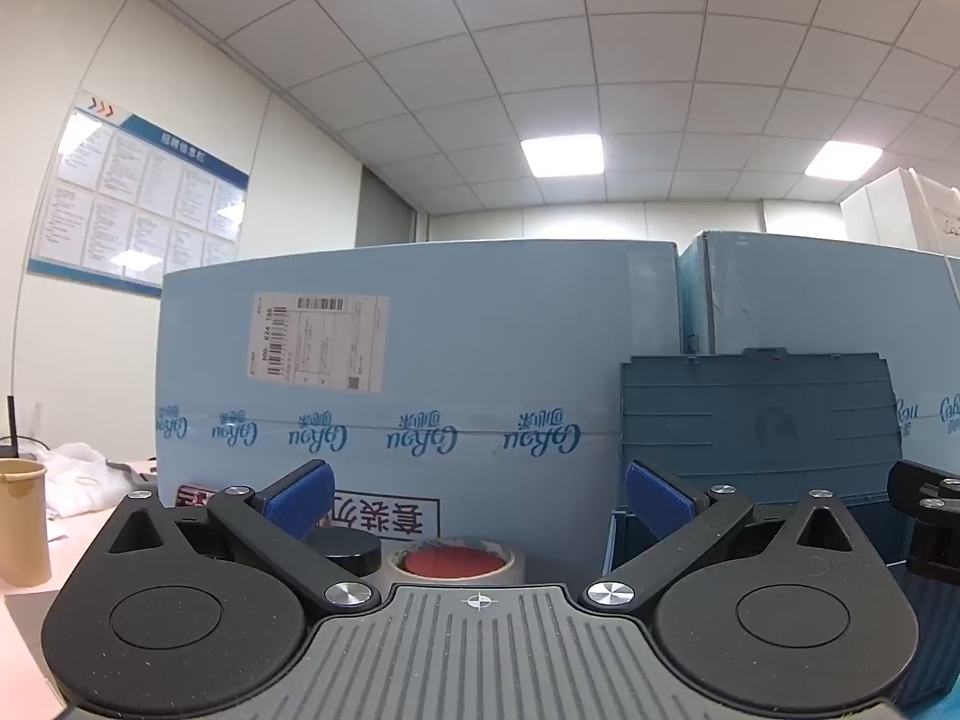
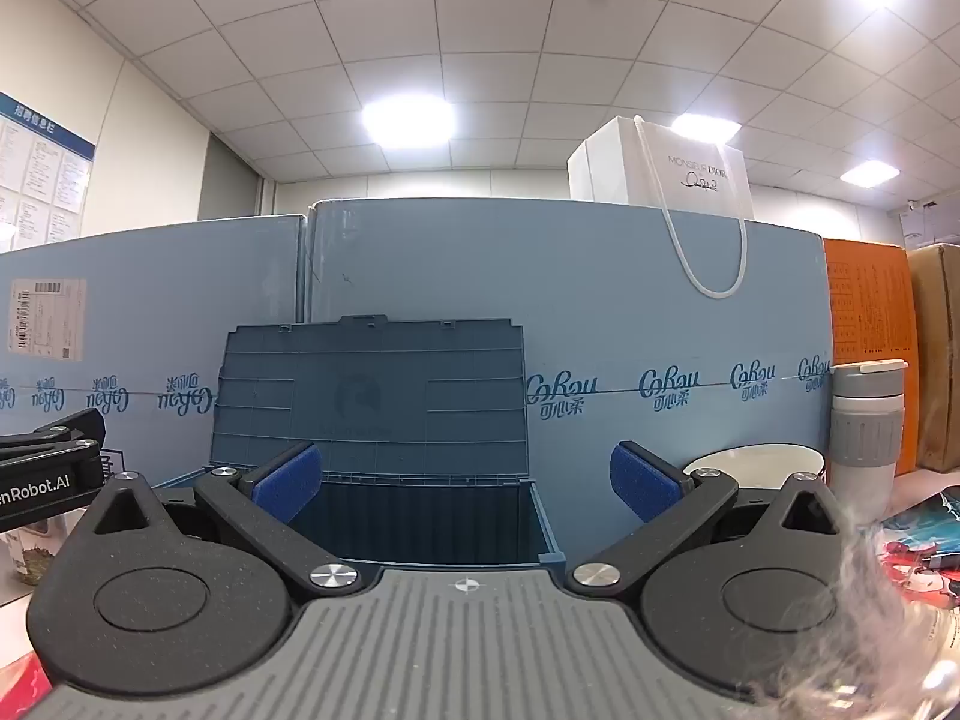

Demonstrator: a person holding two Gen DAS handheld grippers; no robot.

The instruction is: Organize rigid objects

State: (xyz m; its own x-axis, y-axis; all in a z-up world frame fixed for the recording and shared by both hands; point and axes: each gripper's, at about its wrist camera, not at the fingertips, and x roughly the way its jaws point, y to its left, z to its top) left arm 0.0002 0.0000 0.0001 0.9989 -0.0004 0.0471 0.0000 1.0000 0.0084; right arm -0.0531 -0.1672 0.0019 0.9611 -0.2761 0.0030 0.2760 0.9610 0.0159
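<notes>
My left gripper (image 1: 478,501) is open and empty; a tape roll with a red core (image 1: 457,563) and a black round lid (image 1: 346,546) lie just ahead between its fingers. A blue plastic storage box with its lid raised (image 1: 756,426) stands to its right. My right gripper (image 2: 465,483) is open and empty, facing the open box (image 2: 420,516), whose lid (image 2: 372,396) leans back against the cartons. The left gripper's edge (image 2: 48,474) shows at the left of the right wrist view.
Large light-blue cartons (image 1: 420,360) wall off the back. A tan paper cup (image 1: 24,522) stands at far left. In the right wrist view there are a white bowl (image 2: 756,465), a grey-white tumbler (image 2: 867,426), an orange box (image 2: 870,354) and a white shopping bag (image 2: 660,162).
</notes>
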